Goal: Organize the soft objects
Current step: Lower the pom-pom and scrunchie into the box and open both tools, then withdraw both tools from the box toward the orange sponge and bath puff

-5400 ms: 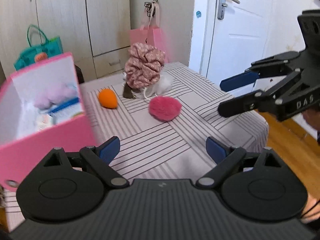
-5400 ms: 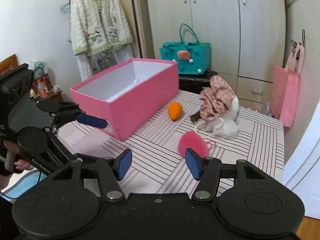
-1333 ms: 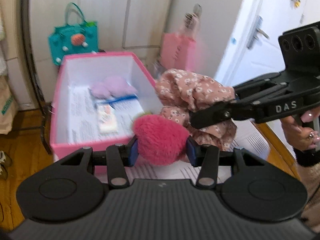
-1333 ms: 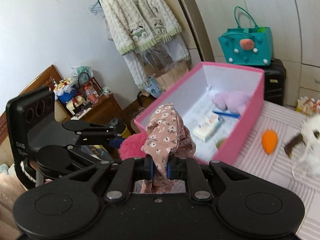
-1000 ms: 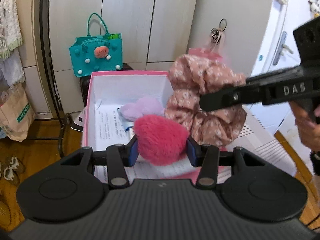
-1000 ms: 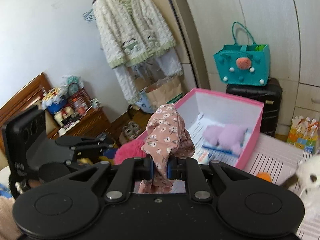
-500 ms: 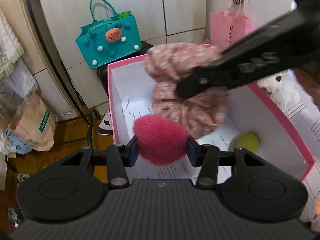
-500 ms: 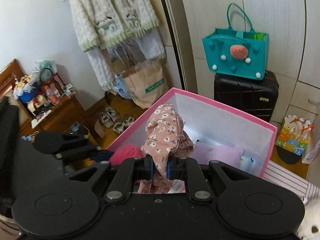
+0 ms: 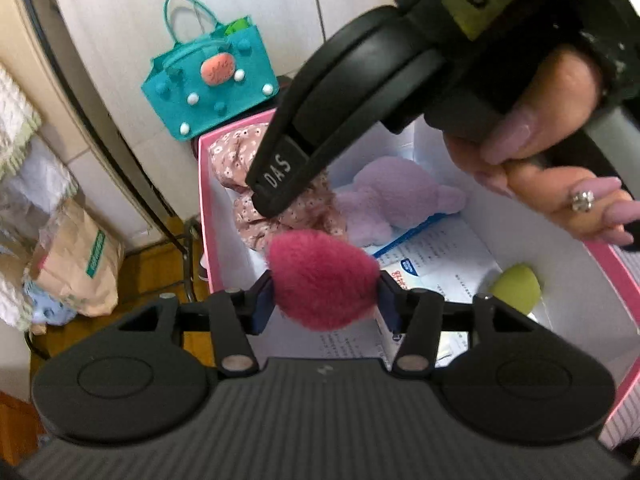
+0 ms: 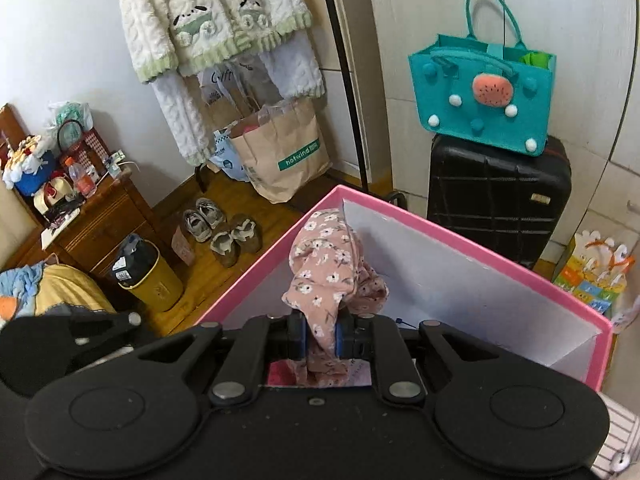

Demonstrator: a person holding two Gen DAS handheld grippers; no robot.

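Both grippers have travelled from above the tabletop to over the pink box, and each has just eased its jaws a little wider with its load between them.

Left wrist view: the left gripper [image 9: 325, 300] points steeply down into the box [image 9: 205, 208]. A fuzzy magenta pom [image 9: 322, 280] sits between its blue pads, which press both sides; the grip looks light. Directly below and ahead lies the white box floor with printed paper. Beyond the pom, toward the far left corner, lies the floral scrunchie [image 9: 280, 212], with the right gripper's dark finger across it. A lilac plush [image 9: 396, 196] lies just right of the scrunchie, and a green sponge [image 9: 516, 282] rests near the right wall. The person's hand [image 9: 560, 160] holds the right gripper at upper right.

Right wrist view: the right gripper [image 10: 321, 338] is nearly closed, pinching a fold of the scrunchie [image 10: 332, 268], which bunches ahead of the fingertips inside the box's [image 10: 460, 236] near-left corner. Whether the cloth already rests on the floor cannot be told.

Both loads hang inside the walls, so the coming move is likely a plain release straight down. The right gripper sits deeper and farther in; the left is nearer the front wall.
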